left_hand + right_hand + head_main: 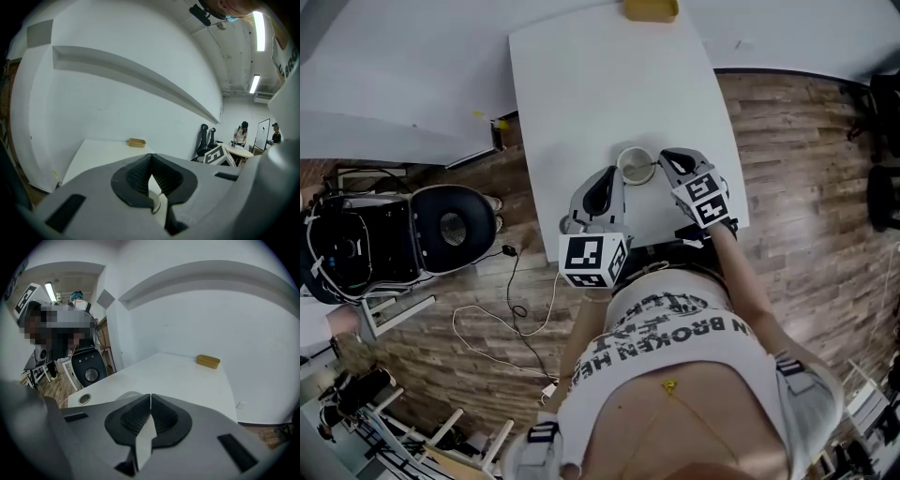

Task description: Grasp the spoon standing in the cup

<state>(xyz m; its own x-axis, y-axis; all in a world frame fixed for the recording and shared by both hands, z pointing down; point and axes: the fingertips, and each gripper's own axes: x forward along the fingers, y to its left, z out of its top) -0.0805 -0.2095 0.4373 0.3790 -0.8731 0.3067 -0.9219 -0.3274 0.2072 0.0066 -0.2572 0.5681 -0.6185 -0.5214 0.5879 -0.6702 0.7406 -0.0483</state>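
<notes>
A white cup [635,165] stands near the front of the white table [600,84]. In the left gripper view its rim [155,204] and a thin spoon handle [161,193] show through the gap below the jaws. My left gripper [616,174] sits just left of the cup, its tips [151,157] meeting with nothing between them. My right gripper [663,157] is at the cup's right rim, also shut and empty [150,397]. Only an edge of the cup [125,395] peeks over its left jaw. The spoon is hard to make out from above.
A small yellow box [650,9] lies at the table's far end [208,361]. A round cable hole [84,399] sits in the table's near left corner. A black round-topped machine [450,225] and cables [520,309] are on the wooden floor to the left.
</notes>
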